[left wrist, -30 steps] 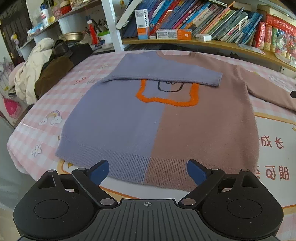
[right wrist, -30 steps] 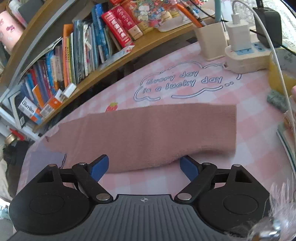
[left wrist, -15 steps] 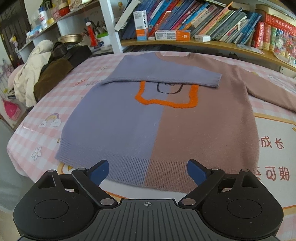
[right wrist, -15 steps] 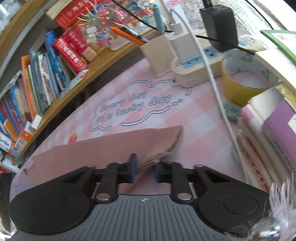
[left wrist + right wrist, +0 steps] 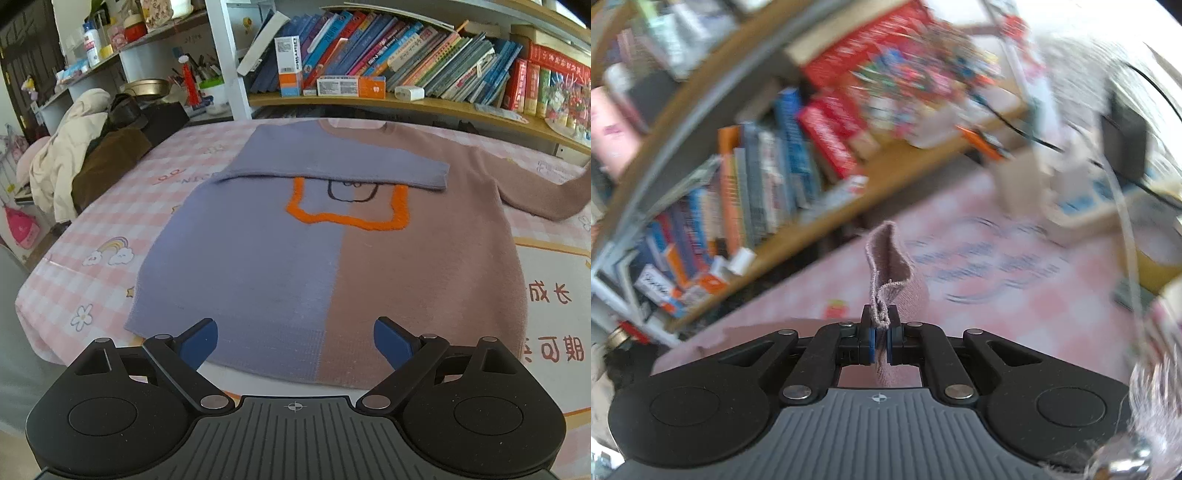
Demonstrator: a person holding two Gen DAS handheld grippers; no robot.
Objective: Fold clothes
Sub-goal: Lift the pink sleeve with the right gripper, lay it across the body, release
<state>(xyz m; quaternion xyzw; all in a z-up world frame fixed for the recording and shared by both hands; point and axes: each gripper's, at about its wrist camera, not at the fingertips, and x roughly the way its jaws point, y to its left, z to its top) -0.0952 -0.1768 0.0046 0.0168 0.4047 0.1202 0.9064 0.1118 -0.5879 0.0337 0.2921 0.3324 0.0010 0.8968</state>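
Only in left wrist view: whole sweater (image 5: pixel 332 254) spread flat on pink checked tablecloth (image 5: pixel 99 258), half lavender, half dusty pink, orange outline on chest.
Only in right wrist view: pink cuff (image 5: pixel 888 273) standing up out of the fingers, lifted off the cloth; background smeared with blur.
Left gripper (image 5: pixel 295 339): spread wide, empty, hanging above the hem without touching it.
Right gripper (image 5: pixel 881 341): pressed together, pinching the cuff edge.
Lavender sleeve (image 5: pixel 332 170): folded across the chest, covering the top of the orange outline.
Pink sleeve (image 5: pixel 539 192): stretched toward the right edge, far end rising off the cloth.
Behind the sweater: bookshelf (image 5: pixel 406 99) packed with books, small boxes on its ledge.
At left: heap of clothes (image 5: pixel 85 158), cream over brown, beside the tablecloth edge.
Near the cuff: power strip (image 5: pixel 1100 199) with cables, blurred, well apart from the sleeve.
Count: one sweater, two sleeves, one folded in, one held; two grippers, one empty.
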